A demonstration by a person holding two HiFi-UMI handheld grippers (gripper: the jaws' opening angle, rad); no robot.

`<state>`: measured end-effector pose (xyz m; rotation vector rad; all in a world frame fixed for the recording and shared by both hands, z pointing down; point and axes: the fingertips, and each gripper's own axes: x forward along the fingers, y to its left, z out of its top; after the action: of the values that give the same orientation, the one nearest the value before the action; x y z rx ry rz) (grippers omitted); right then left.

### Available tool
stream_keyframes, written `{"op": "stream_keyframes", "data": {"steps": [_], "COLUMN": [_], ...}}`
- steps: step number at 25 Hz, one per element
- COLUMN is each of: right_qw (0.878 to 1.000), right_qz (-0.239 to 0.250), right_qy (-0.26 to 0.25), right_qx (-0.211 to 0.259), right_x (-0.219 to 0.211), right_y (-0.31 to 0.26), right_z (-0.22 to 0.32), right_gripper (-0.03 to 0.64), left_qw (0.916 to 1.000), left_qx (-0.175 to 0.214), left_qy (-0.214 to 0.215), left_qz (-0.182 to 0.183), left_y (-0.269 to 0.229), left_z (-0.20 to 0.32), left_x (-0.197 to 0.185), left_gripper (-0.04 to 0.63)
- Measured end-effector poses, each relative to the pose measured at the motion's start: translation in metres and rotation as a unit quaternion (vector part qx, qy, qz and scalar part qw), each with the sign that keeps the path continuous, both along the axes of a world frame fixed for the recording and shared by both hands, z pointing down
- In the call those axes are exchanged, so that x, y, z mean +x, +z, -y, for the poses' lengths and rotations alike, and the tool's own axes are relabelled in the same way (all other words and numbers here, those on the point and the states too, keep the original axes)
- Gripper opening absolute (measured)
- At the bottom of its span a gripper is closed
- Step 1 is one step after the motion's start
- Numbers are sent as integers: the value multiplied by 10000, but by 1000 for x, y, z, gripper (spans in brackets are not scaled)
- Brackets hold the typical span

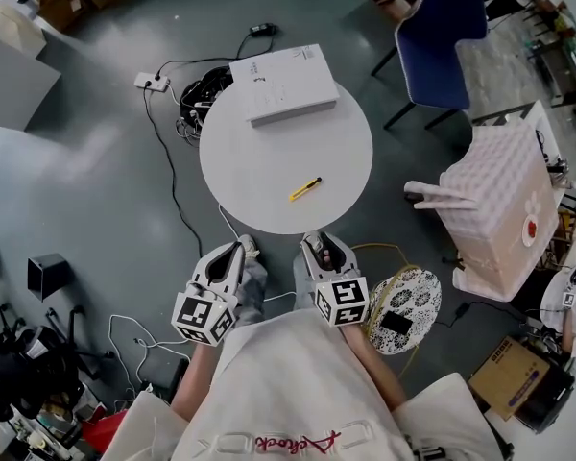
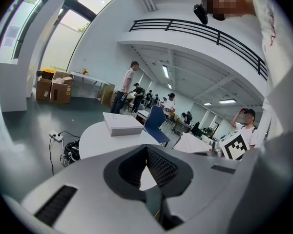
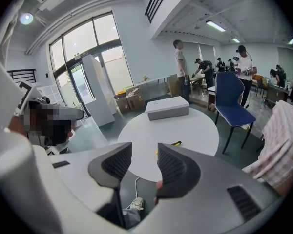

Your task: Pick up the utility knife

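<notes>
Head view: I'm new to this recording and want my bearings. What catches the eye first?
A round white table fills the middle of the grey floor, with a small yellow knife lying alone toward its near side and a flat white box at its far edge. Just below it, the left tongs and the open, empty right tongs are held short of the table. A blue chair stands at the upper right.

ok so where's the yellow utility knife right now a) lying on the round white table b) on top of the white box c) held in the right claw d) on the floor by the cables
A: the utility knife lies flat on the round white table, apart from the white box, and the right claw stands open with nothing held.
</notes>
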<state>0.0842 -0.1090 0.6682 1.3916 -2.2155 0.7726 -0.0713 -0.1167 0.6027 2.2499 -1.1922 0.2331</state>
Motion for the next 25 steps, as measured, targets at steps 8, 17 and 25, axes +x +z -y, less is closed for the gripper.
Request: {"op": "stream_keyframes", "data": {"steps": [8,17,25], "right_qw": [9993,9949,9864], "right_qz": [86,-237,-243], "right_qy": [171,167,748], "right_qx": [-318,-963,-1447], "right_x": [0,3,11], "right_y": [43,110,139], "right_z": [29,72,106], "right_gripper": [173,173,173], "left_qw": [9999,9993,9982], "left_qx": [-69,-86,-111], "left_qy": [-99,-360,-569], "left_qz": [20,22,149], "left_y": [3,-2,-4], "left_z": [-5,-10,-20], "left_x": [-9,-27,-46], "left_gripper": [12,12,12]}}
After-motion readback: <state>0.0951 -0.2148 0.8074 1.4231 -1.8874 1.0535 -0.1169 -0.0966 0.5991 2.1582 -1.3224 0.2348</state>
